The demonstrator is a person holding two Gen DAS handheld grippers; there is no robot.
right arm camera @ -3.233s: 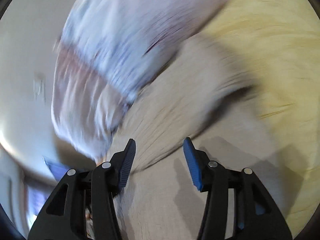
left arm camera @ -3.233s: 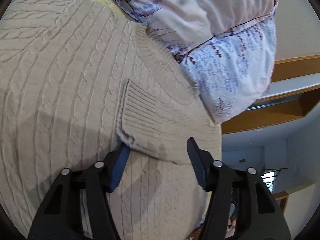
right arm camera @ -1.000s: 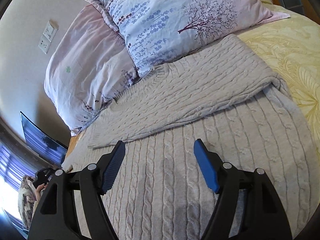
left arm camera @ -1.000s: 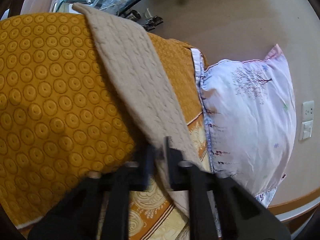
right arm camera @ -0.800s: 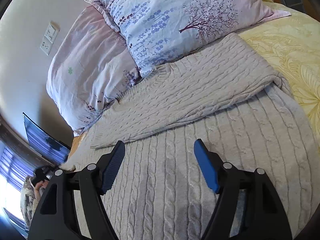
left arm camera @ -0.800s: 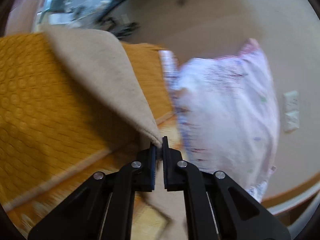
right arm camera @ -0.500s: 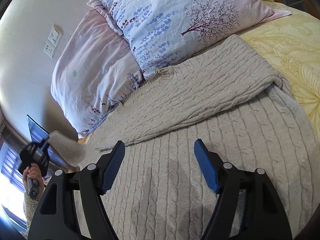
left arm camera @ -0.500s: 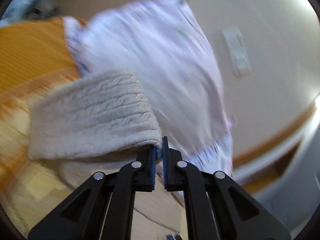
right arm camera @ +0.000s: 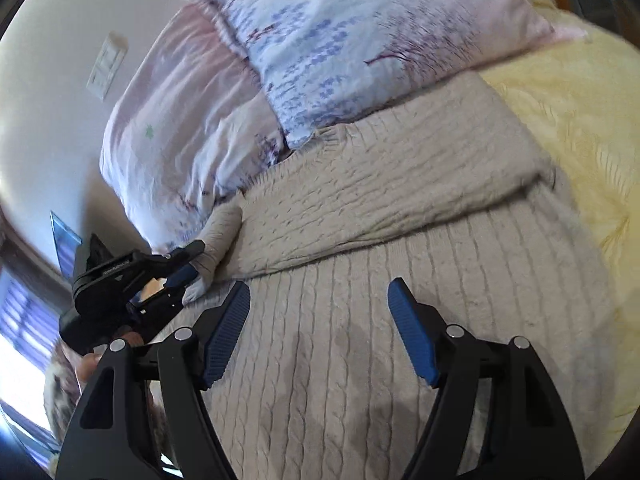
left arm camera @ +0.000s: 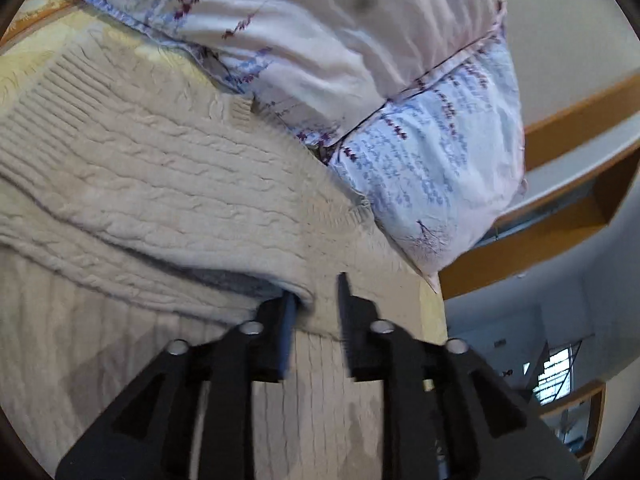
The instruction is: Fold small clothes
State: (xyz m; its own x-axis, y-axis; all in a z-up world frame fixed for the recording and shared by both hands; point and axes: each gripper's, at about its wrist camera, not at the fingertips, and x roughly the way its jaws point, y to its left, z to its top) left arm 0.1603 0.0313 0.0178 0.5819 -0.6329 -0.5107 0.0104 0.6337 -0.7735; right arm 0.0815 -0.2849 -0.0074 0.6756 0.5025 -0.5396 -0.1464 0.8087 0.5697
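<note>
A beige cable-knit sweater (left arm camera: pixel 160 184) lies flat on the bed, its body spread under my right gripper (right arm camera: pixel 316 308), which hovers open and holds nothing. One sleeve (right arm camera: pixel 380 192) is folded across the chest below the pillows. My left gripper (left arm camera: pixel 316 292) sits at the sweater's left edge with the other sleeve's folded end between its fingers. Its jaws are opening, and the pads stand apart from the cloth. In the right wrist view the left gripper (right arm camera: pixel 196 258) shows at the left with the sleeve end draped at its tips.
Two floral pillows (right arm camera: pixel 360 32) lean on the wall behind the sweater. A yellow bedspread (right arm camera: pixel 580 120) extends to the right. A hand (right arm camera: pixel 88 364) holds the left gripper. A wooden ledge (left arm camera: pixel 560 220) and a wall switch (right arm camera: pixel 106 66) lie beyond the bed.
The left gripper swung the sleeve from over the orange blanket onto the sweater near the pillows, and its jaws have parted. The right gripper stayed put.
</note>
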